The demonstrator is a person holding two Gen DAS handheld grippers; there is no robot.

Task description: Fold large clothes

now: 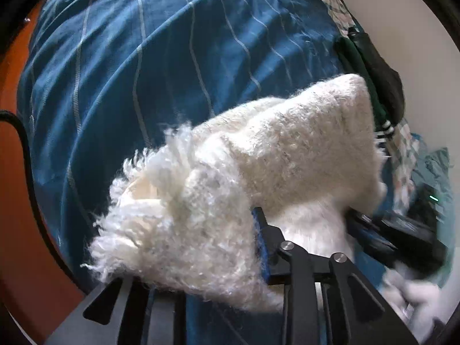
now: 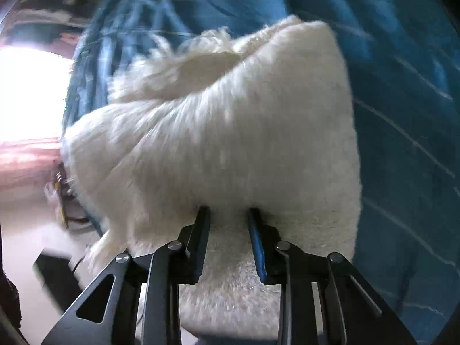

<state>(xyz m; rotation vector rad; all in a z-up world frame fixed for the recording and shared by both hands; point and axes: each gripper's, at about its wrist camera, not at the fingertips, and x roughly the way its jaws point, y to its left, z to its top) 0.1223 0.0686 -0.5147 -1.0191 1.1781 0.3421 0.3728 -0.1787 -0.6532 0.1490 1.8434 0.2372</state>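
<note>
Your right tool (image 2: 228,215) has its two fingers pressed into the fluffy white garment (image 2: 230,120), with a thick bit of it pinched between them. Your left tool (image 1: 201,247) holds the other side; one finger pokes out of the fur and the other is hidden under it, so I think it is gripping, but I cannot be sure. The garment hangs bunched between your two tools, lifted above the bed with the blue striped cover (image 1: 129,57). Its long side runs from one tool across to the other, straight ahead of both, so both hands are equally close
</note>
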